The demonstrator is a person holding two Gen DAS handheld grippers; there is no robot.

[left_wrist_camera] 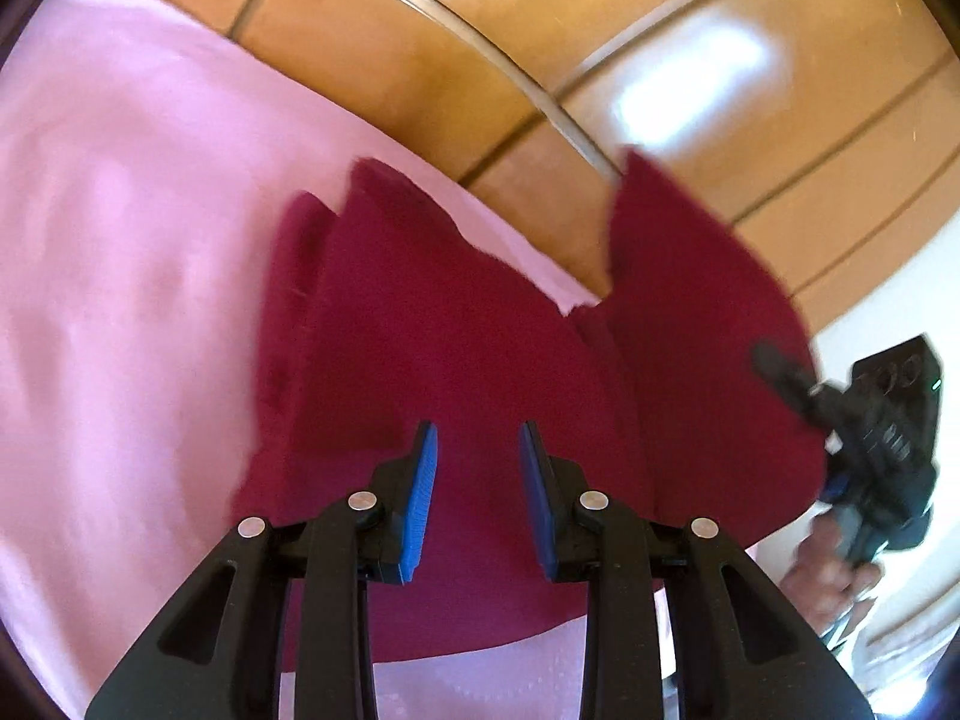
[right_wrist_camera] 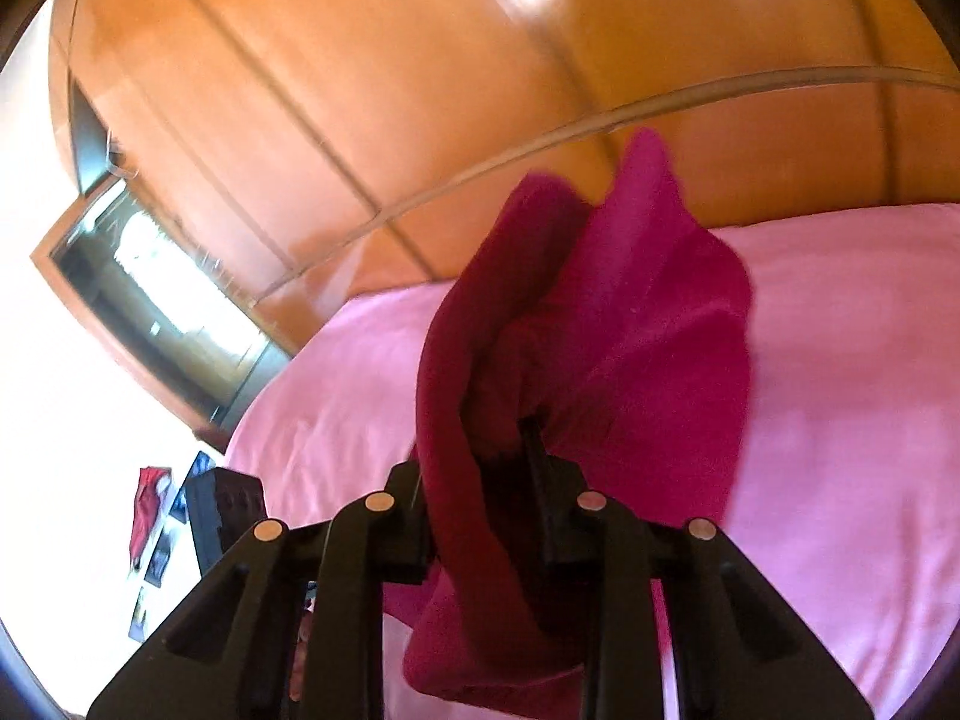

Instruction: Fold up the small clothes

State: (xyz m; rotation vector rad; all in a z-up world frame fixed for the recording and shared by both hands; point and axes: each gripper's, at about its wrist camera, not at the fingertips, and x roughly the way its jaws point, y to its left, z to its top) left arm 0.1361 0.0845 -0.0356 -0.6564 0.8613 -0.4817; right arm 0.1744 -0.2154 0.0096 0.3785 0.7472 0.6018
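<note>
Right claw (right_wrist_camera: 480,492) pinching crimson garment (right_wrist_camera: 630,324), left claw (left_wrist_camera: 478,498) parted above it

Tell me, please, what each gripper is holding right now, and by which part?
The right gripper is clamped on a bunched fold of the dark red garment, near its edge. The left gripper holds nothing; its pads stand apart above the cloth.

One crimson garment (left_wrist_camera: 456,324) (perhaps), two tongs (left_wrist_camera: 478,492).
</note>
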